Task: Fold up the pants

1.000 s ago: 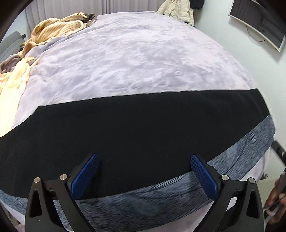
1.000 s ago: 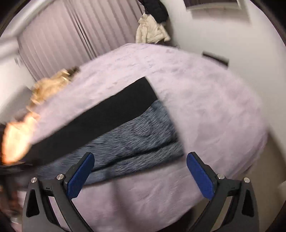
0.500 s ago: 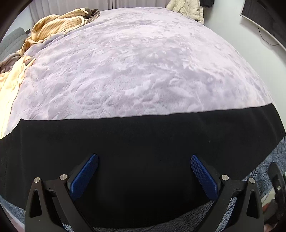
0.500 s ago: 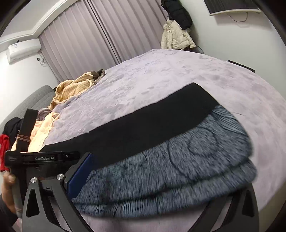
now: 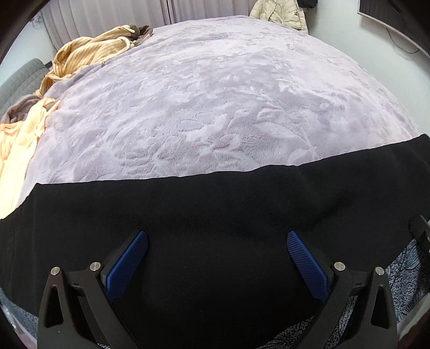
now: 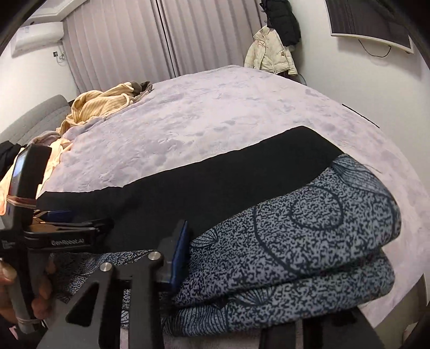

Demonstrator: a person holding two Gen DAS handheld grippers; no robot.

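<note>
The pants (image 6: 309, 231) lie on the lilac bedspread (image 5: 215, 102): blue-grey speckled fabric with a wide black band (image 5: 204, 214) along the far side. My left gripper (image 5: 215, 255) is open, low over the black band, its blue pads (image 5: 126, 261) apart with nothing between them. My right gripper (image 6: 242, 268) has closed on the near folded edge of the speckled fabric; only its left pad (image 6: 180, 255) shows, the fabric bulges over and hides the right one. The left gripper (image 6: 64, 231) also shows at the left of the right wrist view.
A pile of yellow and cream clothes (image 5: 88, 51) lies at the bed's far left. A cream jacket (image 6: 271, 56) hangs by the curtains (image 6: 134, 45). A screen (image 6: 371, 24) is on the right wall. The bed's right edge (image 6: 403, 171) drops to the floor.
My right gripper went from wide open to closed on the speckled fabric edge. My left gripper has dropped lower and forward over the black band, still open.
</note>
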